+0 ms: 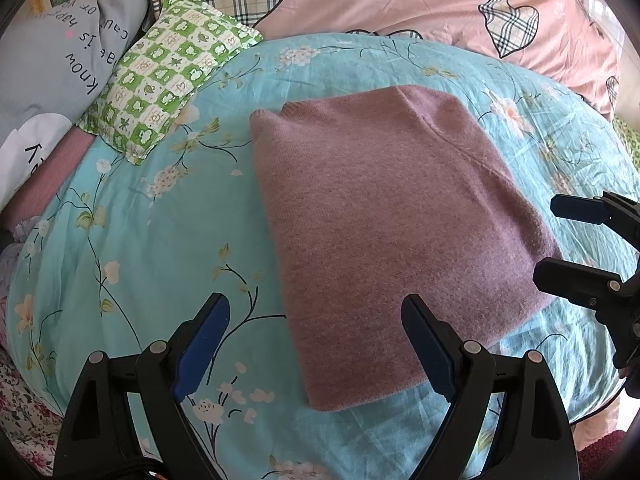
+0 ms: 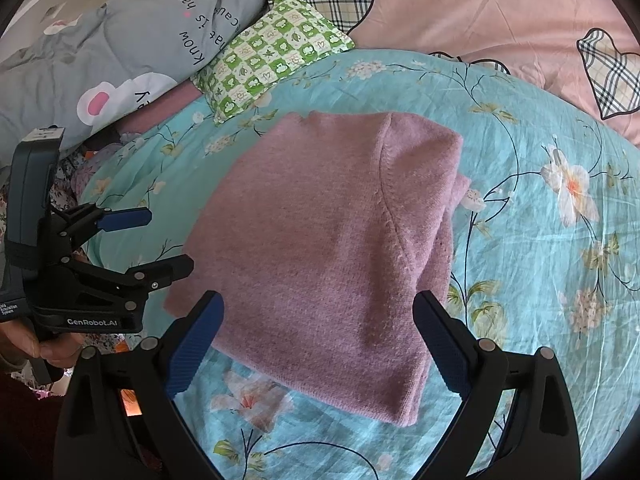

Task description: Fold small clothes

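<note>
The folded sweater (image 1: 384,232) lies lengthwise away from both grippers — left gripper (image 1: 316,344) at its near left corner, right gripper (image 2: 320,340) at its near edge, both spread wide, empty.

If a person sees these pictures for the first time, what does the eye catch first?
First the mauve knitted sweater, folded into a compact rectangle in the middle of the turquoise floral bedsheet. Next the left gripper and right gripper, both open and empty at its near edge, then the green checked pillow behind it.
</note>
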Motion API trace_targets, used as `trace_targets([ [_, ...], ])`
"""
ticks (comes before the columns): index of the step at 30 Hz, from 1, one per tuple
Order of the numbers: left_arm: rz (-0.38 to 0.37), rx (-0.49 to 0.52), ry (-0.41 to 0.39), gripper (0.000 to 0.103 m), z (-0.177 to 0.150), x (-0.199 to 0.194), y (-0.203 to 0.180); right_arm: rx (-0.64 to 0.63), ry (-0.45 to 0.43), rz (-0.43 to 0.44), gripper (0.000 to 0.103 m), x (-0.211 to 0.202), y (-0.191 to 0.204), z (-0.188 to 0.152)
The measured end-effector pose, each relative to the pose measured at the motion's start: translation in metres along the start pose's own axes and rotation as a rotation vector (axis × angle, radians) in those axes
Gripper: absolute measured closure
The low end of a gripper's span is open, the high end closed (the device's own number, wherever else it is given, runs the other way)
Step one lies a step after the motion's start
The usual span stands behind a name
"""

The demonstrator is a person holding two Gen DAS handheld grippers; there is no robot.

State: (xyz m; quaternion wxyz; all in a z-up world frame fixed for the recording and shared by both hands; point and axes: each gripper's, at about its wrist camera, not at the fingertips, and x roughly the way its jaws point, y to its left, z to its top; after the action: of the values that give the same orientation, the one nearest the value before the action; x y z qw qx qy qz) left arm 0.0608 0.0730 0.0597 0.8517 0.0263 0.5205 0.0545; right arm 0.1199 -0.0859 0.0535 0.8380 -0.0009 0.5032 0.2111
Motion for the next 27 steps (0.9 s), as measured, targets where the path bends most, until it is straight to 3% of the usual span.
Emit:
trace_targets([
  [27,-0.001,0.001,0.000,0.015,-0.0013,0.0010,0.0032,0.015,0.001,-0.002,0.008,0.0022,0.0004,-0.0006],
])
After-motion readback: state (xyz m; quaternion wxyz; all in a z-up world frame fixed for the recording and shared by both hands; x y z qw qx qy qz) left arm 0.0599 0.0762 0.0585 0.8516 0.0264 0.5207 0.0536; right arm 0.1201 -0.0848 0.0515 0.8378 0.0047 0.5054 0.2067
